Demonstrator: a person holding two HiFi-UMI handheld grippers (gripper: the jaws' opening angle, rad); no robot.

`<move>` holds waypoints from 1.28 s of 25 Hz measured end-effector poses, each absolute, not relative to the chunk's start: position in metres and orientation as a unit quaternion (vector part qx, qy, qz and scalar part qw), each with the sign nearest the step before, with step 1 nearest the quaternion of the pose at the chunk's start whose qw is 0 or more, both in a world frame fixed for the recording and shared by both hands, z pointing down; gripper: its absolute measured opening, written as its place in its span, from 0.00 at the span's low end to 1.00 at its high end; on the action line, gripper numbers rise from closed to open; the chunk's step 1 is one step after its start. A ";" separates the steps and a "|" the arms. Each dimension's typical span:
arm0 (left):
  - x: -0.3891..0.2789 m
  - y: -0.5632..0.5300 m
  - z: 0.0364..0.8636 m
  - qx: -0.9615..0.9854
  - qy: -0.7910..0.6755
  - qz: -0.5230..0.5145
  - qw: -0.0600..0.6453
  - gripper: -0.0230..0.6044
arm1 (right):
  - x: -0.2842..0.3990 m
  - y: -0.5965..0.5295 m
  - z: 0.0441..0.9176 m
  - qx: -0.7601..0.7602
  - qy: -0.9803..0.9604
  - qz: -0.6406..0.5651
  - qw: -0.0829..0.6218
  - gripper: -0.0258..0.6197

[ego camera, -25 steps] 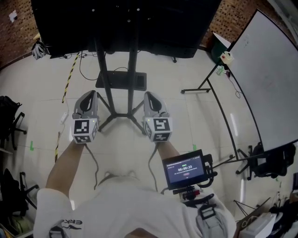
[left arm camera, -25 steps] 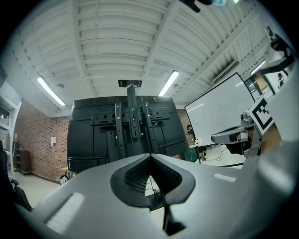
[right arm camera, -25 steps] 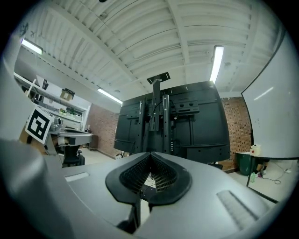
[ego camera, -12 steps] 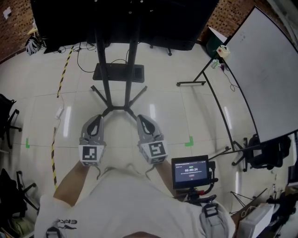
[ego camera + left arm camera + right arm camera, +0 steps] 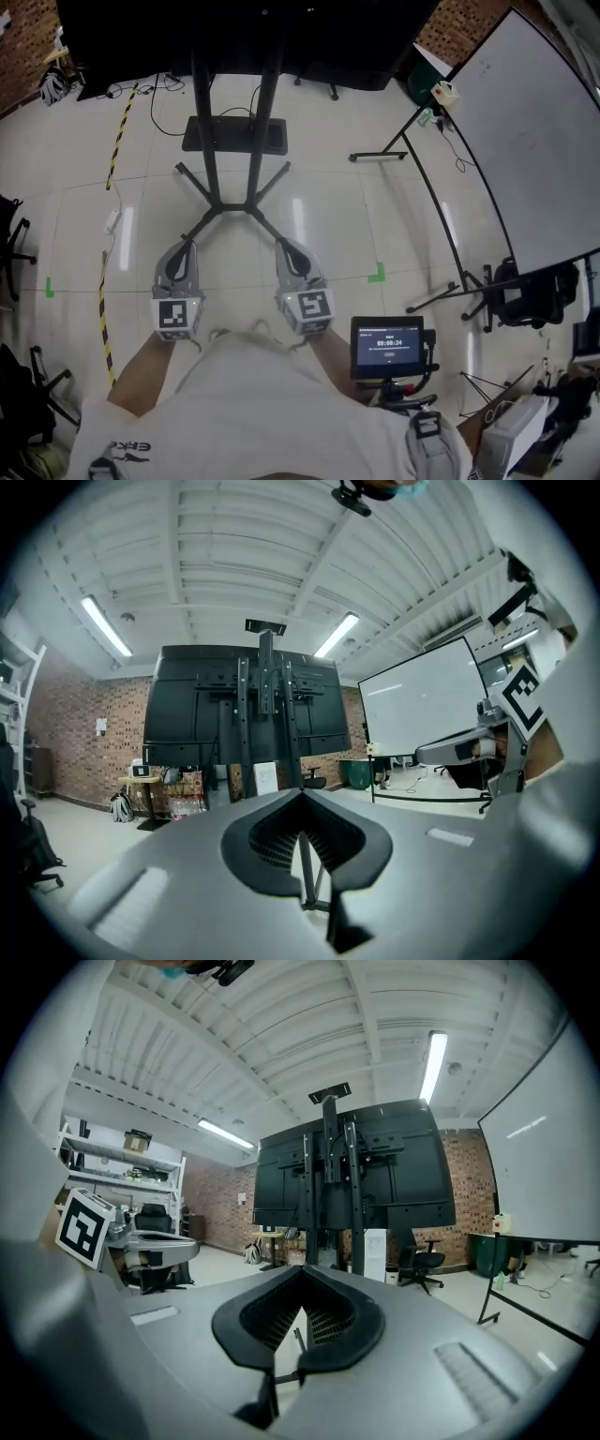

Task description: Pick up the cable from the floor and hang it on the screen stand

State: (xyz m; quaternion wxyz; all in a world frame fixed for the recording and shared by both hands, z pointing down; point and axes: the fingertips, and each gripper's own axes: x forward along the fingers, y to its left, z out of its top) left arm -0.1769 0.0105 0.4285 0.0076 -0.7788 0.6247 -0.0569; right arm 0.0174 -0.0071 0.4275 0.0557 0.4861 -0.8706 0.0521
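The black screen stand (image 5: 234,141) rises ahead, its legs spread on the tiled floor and the dark screen (image 5: 244,37) on top. A yellow-and-black striped cable (image 5: 116,150) runs along the floor at the left, past a white power strip (image 5: 112,220). A thin black cable (image 5: 159,112) loops near the stand's base plate. My left gripper (image 5: 182,251) and right gripper (image 5: 285,249) hover side by side short of the legs, both shut with nothing between the jaws. Each gripper view looks at the stand (image 5: 267,714) (image 5: 342,1171) over shut jaws.
A large whiteboard (image 5: 525,141) on a wheeled frame stands at the right. Office chairs sit at the left edge (image 5: 14,253) and lower right (image 5: 530,300). A small monitor (image 5: 387,345) hangs at the person's chest. Green tape marks (image 5: 377,275) dot the floor.
Both grippers have drawn back from the stand's legs toward the person's body. The view has shifted, so the stand now sits farther ahead.
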 end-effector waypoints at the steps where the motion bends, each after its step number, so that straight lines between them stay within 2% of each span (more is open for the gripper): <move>1: -0.178 0.011 0.429 -0.779 0.625 -0.058 0.006 0.04 | 0.015 -0.006 0.428 0.488 -0.869 0.052 0.059 0.06; 10: -0.184 0.015 0.418 -0.786 0.616 -0.047 0.009 0.04 | -0.011 0.002 0.403 0.486 -0.871 0.047 0.052 0.06; 32: -0.201 0.026 0.409 -0.775 0.628 -0.063 0.029 0.04 | -0.025 0.014 0.401 0.492 -0.868 0.042 0.040 0.06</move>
